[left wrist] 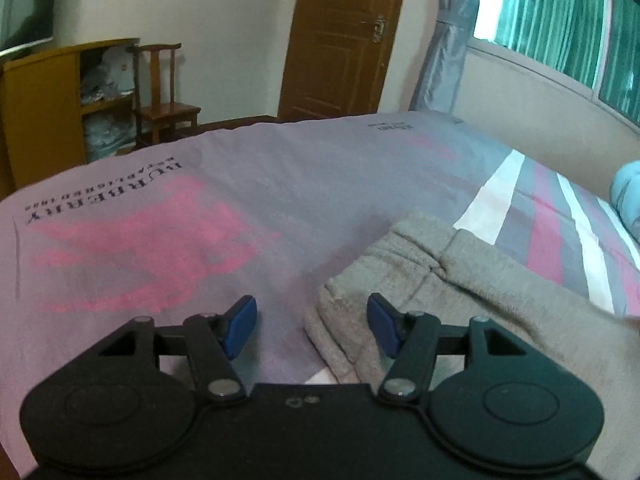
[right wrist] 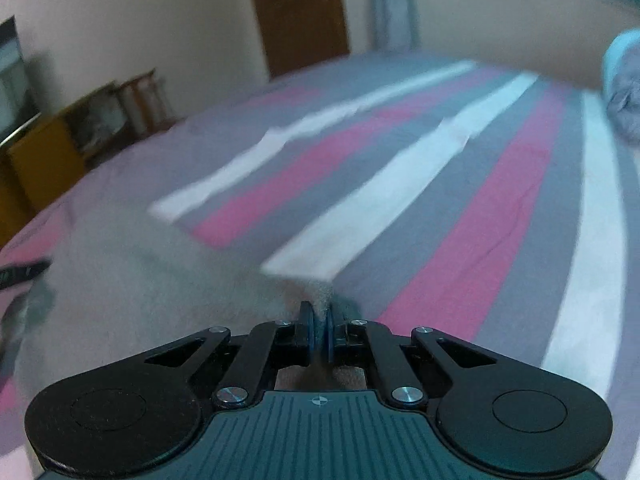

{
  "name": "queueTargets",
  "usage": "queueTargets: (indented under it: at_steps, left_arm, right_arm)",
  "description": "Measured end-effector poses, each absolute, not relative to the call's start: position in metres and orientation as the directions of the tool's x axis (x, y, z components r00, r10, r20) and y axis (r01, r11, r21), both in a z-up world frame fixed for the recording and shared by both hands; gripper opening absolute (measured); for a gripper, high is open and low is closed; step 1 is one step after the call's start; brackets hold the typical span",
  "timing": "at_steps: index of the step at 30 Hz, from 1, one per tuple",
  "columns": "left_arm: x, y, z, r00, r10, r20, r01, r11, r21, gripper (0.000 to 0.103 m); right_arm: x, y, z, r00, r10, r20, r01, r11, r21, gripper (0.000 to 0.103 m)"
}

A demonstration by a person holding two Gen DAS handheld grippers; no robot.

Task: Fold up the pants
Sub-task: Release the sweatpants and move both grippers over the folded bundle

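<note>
**Op A:** I've got the grey pants (left wrist: 448, 280) lying on the bed, on the striped bedsheet (left wrist: 548, 232), bunched toward the near right of my left view, partly folded by the look of the layers. One thick edge sits between my left gripper (left wrist: 312, 326) pads, but the pads stand apart and aren't pressing on it. So that side is released.

**Op B:** And my right gripper (right wrist: 319, 332) is clenched on a small tuft of the same grey fabric (right wrist: 160, 280); I can see the nap pinched between the blue pads (right wrist: 307, 330). The right view is smeared, so I can't tell how many layers I've caught.

**Op A:** That's my worry. If you've nipped only the top layer, lifting will peel the fold open instead of carrying it.

**Op B:** Agreed. The bite is also shallow, right at the edge. I reckon a quick pull could slip it free.

**Op A:** On my end, if I close where I am, I may catch the sheet with the cloth and drag the bedding up.

**Op B:** And if I pull while you're still loose, the whole bundle slides across the stripes rather than folding.

**Op A:** The blue bundle (left wrist: 628, 196) by the far edge is well clear, at least.
</note>
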State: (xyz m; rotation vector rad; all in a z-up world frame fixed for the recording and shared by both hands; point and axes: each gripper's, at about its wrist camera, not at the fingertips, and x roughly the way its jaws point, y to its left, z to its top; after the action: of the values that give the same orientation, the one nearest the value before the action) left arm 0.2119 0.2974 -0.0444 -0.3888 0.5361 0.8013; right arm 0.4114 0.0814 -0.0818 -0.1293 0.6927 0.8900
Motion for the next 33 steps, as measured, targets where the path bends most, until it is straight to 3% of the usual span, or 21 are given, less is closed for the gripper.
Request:
queueTargets:
  at_steps: [4,11,12,14,15,16,18,21,25,28,31,33]
  left_arm:
    - [0.211,0.298,-0.048,0.573,0.572,-0.586,-0.76,0.639,-0.12,0.059]
    - [0.21,0.292,-0.042,0.57,0.587,-0.575,-0.752,0.655,-0.076,0.059]
    - [0.211,0.293,-0.043,0.57,0.585,-0.577,-0.751,0.656,-0.076,0.06]
    - [0.213,0.294,-0.043,0.563,0.586,-0.583,-0.753,0.655,-0.069,0.061]
    - [0.212,0.293,-0.039,0.56,0.584,-0.588,-0.753,0.654,-0.069,0.061]
    - [0.211,0.291,-0.034,0.563,0.585,-0.584,-0.752,0.655,-0.069,0.06]
    - [0.206,0.283,-0.024,0.571,0.592,-0.569,-0.745,0.664,-0.057,0.058]
    - [0.201,0.271,-0.018,0.595,0.58,-0.556,-0.726,0.685,-0.062,0.058]
    - [0.2,0.246,-0.013,0.641,0.558,-0.528,-0.679,0.733,-0.05,0.058]
    - [0.209,0.224,-0.016,0.671,0.525,-0.523,-0.631,0.775,-0.031,0.059]
    - [0.221,0.211,-0.025,0.677,0.483,-0.555,-0.598,0.801,-0.033,0.059]
    - [0.224,0.203,-0.027,0.685,0.474,-0.554,-0.585,0.81,-0.03,0.06]
  right_arm:
    - [0.411,0.091,-0.109,0.411,0.616,-0.672,-0.718,0.673,0.178,0.006]
    - [0.393,0.066,-0.083,0.495,0.656,-0.569,-0.682,0.7,0.214,0.017]
    - [0.39,0.061,-0.08,0.497,0.664,-0.559,-0.678,0.699,0.227,0.021]
    - [0.385,0.059,-0.087,0.477,0.641,-0.602,-0.677,0.704,0.213,0.044]
    - [0.384,0.065,-0.099,0.436,0.591,-0.679,-0.686,0.707,0.175,0.044]
    - [0.378,0.065,-0.099,0.447,0.584,-0.678,-0.7,0.7,0.141,0.045]
    - [0.36,0.05,-0.088,0.516,0.603,-0.608,-0.691,0.713,0.122,0.045]
    - [0.343,0.015,-0.076,0.561,0.637,-0.529,-0.642,0.738,0.208,0.045]
    - [0.313,-0.039,-0.073,0.658,0.571,-0.491,-0.572,0.803,0.166,0.045]
    - [0.305,-0.08,-0.085,0.703,0.484,-0.521,-0.481,0.863,0.153,0.045]
    - [0.32,-0.112,-0.102,0.657,0.387,-0.647,-0.373,0.913,0.167,0.045]
    - [0.31,-0.137,-0.092,0.681,0.43,-0.593,-0.35,0.902,0.251,0.045]
